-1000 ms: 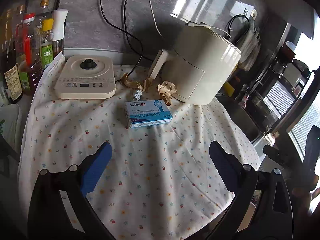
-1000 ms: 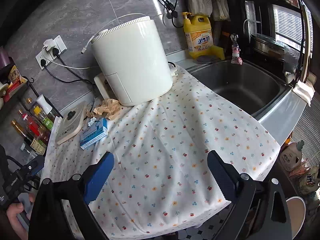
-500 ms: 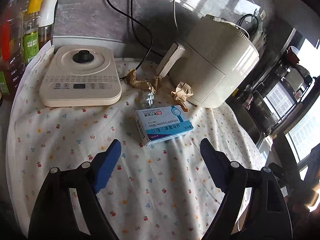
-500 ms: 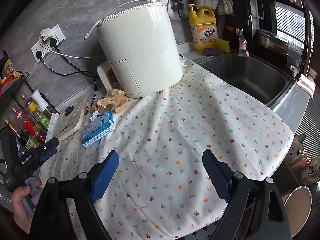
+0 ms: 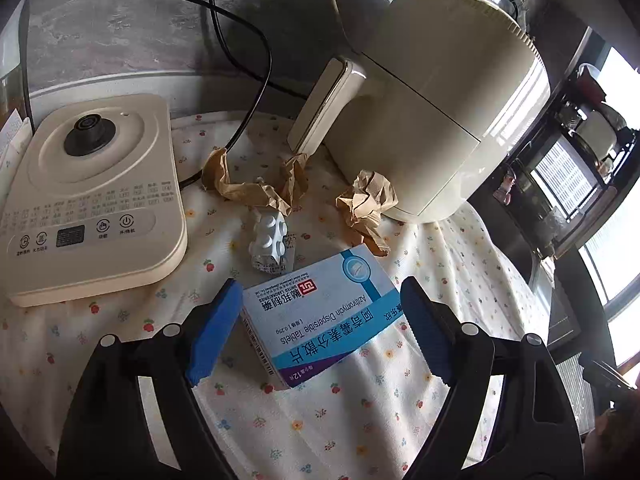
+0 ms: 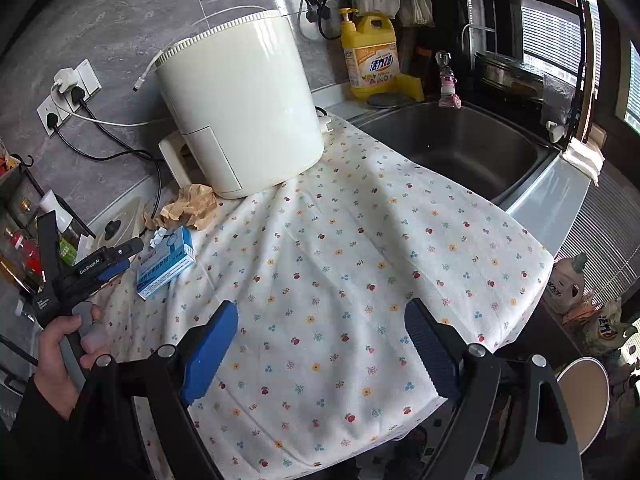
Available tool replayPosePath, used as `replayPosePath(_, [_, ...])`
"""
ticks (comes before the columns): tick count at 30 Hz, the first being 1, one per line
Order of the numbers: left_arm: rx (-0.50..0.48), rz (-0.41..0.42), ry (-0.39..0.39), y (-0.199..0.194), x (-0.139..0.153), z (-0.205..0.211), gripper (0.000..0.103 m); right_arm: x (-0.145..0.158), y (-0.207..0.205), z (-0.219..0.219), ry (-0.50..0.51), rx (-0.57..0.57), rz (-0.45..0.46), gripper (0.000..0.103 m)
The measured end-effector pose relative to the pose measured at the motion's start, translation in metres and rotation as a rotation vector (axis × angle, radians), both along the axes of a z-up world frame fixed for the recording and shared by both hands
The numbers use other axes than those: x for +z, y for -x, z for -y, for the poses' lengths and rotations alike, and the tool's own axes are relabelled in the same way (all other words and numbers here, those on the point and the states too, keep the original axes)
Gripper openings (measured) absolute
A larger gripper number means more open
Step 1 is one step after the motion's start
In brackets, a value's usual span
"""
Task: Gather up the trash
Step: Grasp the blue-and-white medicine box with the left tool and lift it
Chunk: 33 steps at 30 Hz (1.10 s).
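The left tool (image 5: 320,320) stands wide, its blue pads on either side of the tablet box (image 5: 320,316), which lies flat on the flowered cloth (image 5: 360,432); the left pad sits just beside the box's near-left corner and the right pad just off its right edge, and neither clearly presses on it. Just beyond the box lies a white blister pack (image 5: 269,240), and farther off two pieces of crumpled brown paper (image 5: 256,188) and (image 5: 368,204) lie close against the foot of the cream air fryer (image 5: 432,112). The kettle base (image 5: 88,208) crowds the left side, leaving only a narrow strip of cloth between it and the box. The right tool (image 6: 320,348) also stands wide, with nothing between its pads, above a broad open stretch of cloth near the table's front edge, where the cloth hangs over. To the right the table ends at the sink (image 6: 460,152). In the right wrist view a hand (image 6: 64,344) grips the left tool's handle at the left edge; the blister pack there is mostly hidden behind the box, and the bottles at far left are cut off.
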<state>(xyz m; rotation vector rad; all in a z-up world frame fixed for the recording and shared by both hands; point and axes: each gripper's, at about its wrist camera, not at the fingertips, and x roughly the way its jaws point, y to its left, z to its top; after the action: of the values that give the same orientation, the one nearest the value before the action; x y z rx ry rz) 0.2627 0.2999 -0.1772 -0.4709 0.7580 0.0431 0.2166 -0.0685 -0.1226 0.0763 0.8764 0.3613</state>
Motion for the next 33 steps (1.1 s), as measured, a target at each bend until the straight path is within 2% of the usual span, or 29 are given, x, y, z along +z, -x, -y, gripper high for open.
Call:
replayPosePath(2, [0.004,-0.001,0.019,-0.01,-0.002,0.0,0.081,-0.002,-0.008,0.006,-0.005,-0.007,-0.01,0.084])
replayPosePath(8, [-0.014,-0.043,0.002,-0.036,-0.011,0.008,0.081,-0.005,-0.039,0.01,-0.007,0.028,-0.026,0.084])
replayPosePath(13, [-0.006,-0.07,0.011,-0.034,-0.019,0.017,0.081,0.001,-0.061,0.003,-0.003,0.088,-0.001,0.085])
replayPosePath(17, [-0.015,-0.087,0.016,-0.023,-0.023,0.029,0.081,-0.002,-0.077,-0.001,-0.027,0.11,-0.017,0.085])
replayPosePath(24, [-0.016,-0.134,-0.047,-0.01,-0.028,0.055,0.081,-0.009,-0.09,-0.009,-0.044,0.163,-0.038,0.085])
replayPosePath(26, [-0.015,-0.147,-0.099,-0.008,-0.03,0.064,0.081,-0.012,-0.093,-0.011,-0.052,0.175,-0.048,0.085])
replayPosePath(27, [-0.011,-0.157,-0.124,-0.008,-0.03,0.068,0.079,-0.014,-0.095,-0.013,-0.055,0.182,-0.052,0.085])
replayPosePath(28, [-0.001,-0.165,-0.145,-0.006,-0.029,0.071,0.068,-0.016,-0.097,-0.015,-0.056,0.19,-0.055,0.085])
replayPosePath(29, [0.011,-0.172,-0.15,-0.005,-0.029,0.072,0.067,-0.017,-0.098,-0.018,-0.052,0.201,-0.056,0.085])
replayPosePath(31, [0.042,-0.164,-0.096,0.003,-0.025,0.068,0.066,-0.02,-0.101,-0.027,-0.046,0.234,-0.056,0.085])
replayPosePath(33, [0.094,-0.142,-0.1,0.016,-0.017,0.065,0.065,-0.023,-0.104,-0.039,-0.053,0.272,-0.064,0.085])
